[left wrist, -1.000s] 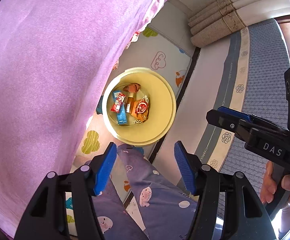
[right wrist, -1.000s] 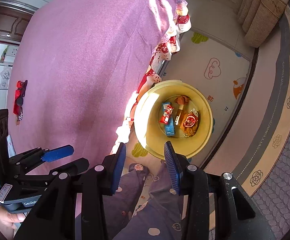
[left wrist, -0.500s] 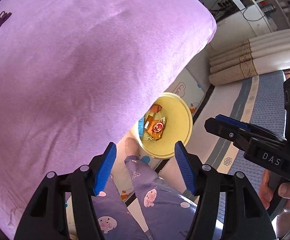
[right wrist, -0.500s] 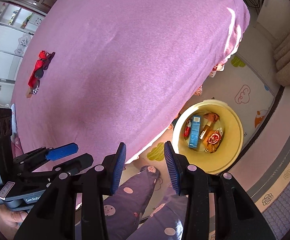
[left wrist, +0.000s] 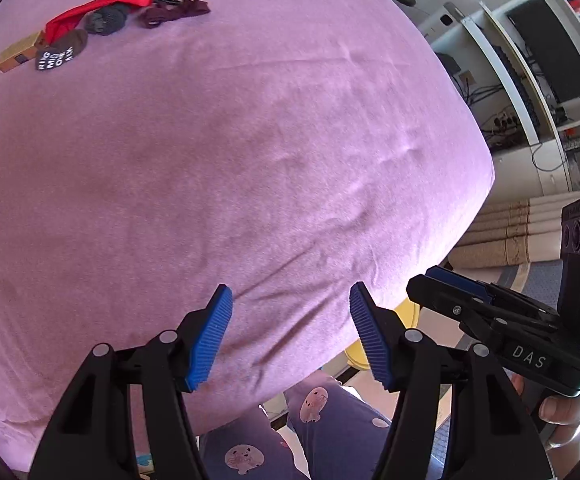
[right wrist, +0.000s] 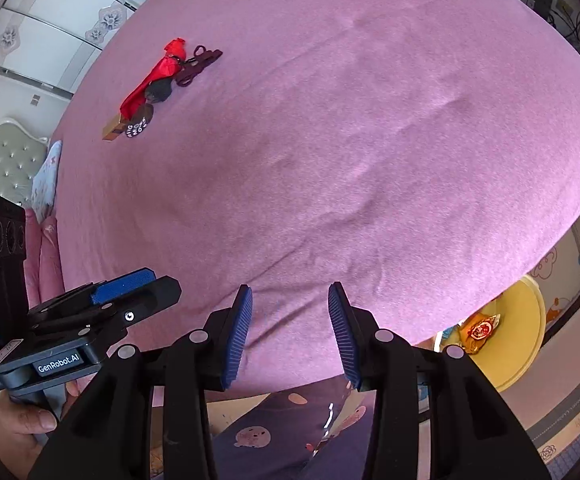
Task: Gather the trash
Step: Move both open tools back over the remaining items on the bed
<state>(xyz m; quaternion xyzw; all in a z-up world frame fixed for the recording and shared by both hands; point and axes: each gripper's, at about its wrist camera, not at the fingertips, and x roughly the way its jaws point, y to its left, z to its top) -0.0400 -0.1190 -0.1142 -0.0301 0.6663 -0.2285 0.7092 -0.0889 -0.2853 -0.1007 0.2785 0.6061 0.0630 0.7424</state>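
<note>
On the far left of the purple bedspread (left wrist: pixel 250 160) lies the trash I'm after: a small brown cardboard box (left wrist: pixel 17 55), a crumpled red wrapper (left wrist: pixel 102 0), two dark round pieces, one printed with white letters (left wrist: pixel 60 51), and a dark maroon tangled strip (left wrist: pixel 174 10), all bunched together and touching. My left tool (left wrist: pixel 290 334) hangs over the near edge of the bed, its blue ribbed pads spread apart with nothing between them. My right tool (right wrist: pixel 289 332) sits beside it, pads parted less widely, also empty. Below both are my legs in navy patterned pyjama trousers (right wrist: pixel 258 436). To the right, half hidden by the bed's edge, a round yellow plastic bin (right wrist: pixel 526 336) stands on the floor with an orange-red snack packet (right wrist: pixel 480 330) inside.
</note>
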